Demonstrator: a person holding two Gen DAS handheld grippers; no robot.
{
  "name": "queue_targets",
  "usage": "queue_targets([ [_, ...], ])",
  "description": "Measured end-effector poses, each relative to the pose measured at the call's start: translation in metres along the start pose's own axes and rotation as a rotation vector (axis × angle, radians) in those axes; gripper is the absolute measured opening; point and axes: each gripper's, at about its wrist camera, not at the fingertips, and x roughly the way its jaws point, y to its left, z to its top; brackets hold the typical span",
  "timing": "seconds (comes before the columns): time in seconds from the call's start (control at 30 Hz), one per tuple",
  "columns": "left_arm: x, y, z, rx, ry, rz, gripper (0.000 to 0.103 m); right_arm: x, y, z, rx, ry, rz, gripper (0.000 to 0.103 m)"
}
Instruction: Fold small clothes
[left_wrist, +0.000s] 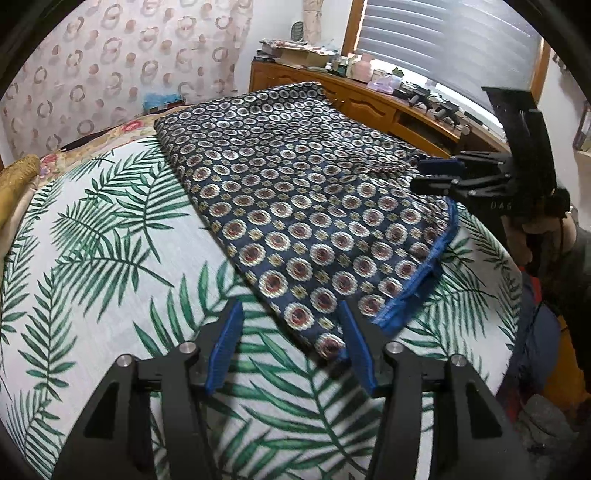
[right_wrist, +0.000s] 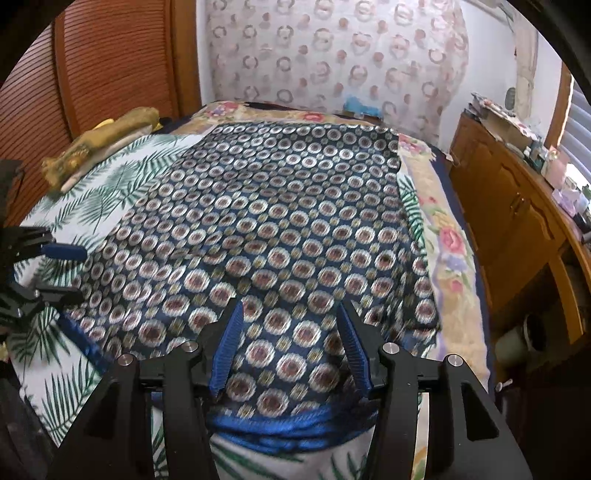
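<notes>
The cloth (left_wrist: 295, 206) is lying folded flat on the sheet (left_wrist: 110, 258), navy and silky-looking, patterned with rows of round medallions, a bright blue hem (left_wrist: 424, 280) edging its near end. The sheet is showing green palm fronds on white, a floral blanket (right_wrist: 447, 236) lying beyond. The left gripper (left_wrist: 291, 343) is hovering with jaws apart at the cloth's corner, clamping nothing; the right gripper (right_wrist: 291, 343) is hanging over the cloth, jaws likewise parted and empty

I am looking at a home bedroom: a bed (left_wrist: 110, 229) under a palm-leaf sheet, a ring-patterned curtain (right_wrist: 332, 55), a wooden dresser (right_wrist: 509, 206) cluttered with small items, a blind-covered window (left_wrist: 443, 48), and a louvred wooden door (right_wrist: 92, 74).
</notes>
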Motion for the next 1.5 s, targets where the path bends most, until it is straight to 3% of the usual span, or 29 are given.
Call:
queue_targets([
  [0.2, -0.001, -0.013, -0.002, 0.008, 0.016, -0.064, 0.042, -0.004, 0.011, -0.015, 0.007, -0.011, 0.055, 0.057],
  [0.33, -0.001, -0.017, 0.000, 0.009, 0.029, -0.076, 0.006, -0.005, 0.021, -0.021, -0.007, -0.010, 0.066, 0.059],
  [0.4, -0.007, -0.016, 0.006, 0.002, 0.010, -0.078, 0.001, -0.007, 0.025, -0.024, -0.012, -0.013, 0.082, 0.060],
  [0.67, -0.039, -0.018, 0.056, 0.003, -0.152, -0.066, 0.000, -0.021, 0.039, -0.027, -0.032, -0.033, 0.149, 0.066],
  [0.93, -0.036, 0.005, 0.092, -0.056, -0.197, -0.090, 0.000, -0.025, 0.047, -0.027, -0.097, -0.028, 0.123, 0.068],
  [1.23, -0.037, 0.018, 0.099, -0.063, -0.224, -0.032, 0.000, -0.005, 0.017, -0.019, -0.088, 0.001, 0.043, 0.068],
  [1.27, -0.036, 0.019, 0.101, -0.060, -0.224, -0.025, 0.000, -0.004, 0.015, -0.018, -0.088, 0.000, 0.034, 0.065],
  [1.37, -0.033, 0.021, 0.106, -0.050, -0.223, -0.001, 0.000, -0.003, 0.004, -0.006, -0.084, -0.024, 0.023, 0.042],
  [1.4, -0.032, 0.023, 0.107, -0.048, -0.224, 0.007, 0.000, -0.005, 0.001, 0.001, -0.082, -0.044, 0.027, 0.024],
  [1.43, -0.031, 0.026, 0.109, -0.049, -0.226, 0.017, 0.000, -0.007, -0.002, 0.006, -0.080, -0.062, 0.026, 0.013],
  [1.5, -0.029, 0.030, 0.113, -0.051, -0.228, 0.034, 0.000, -0.011, -0.006, 0.021, -0.061, -0.110, 0.010, 0.006],
])
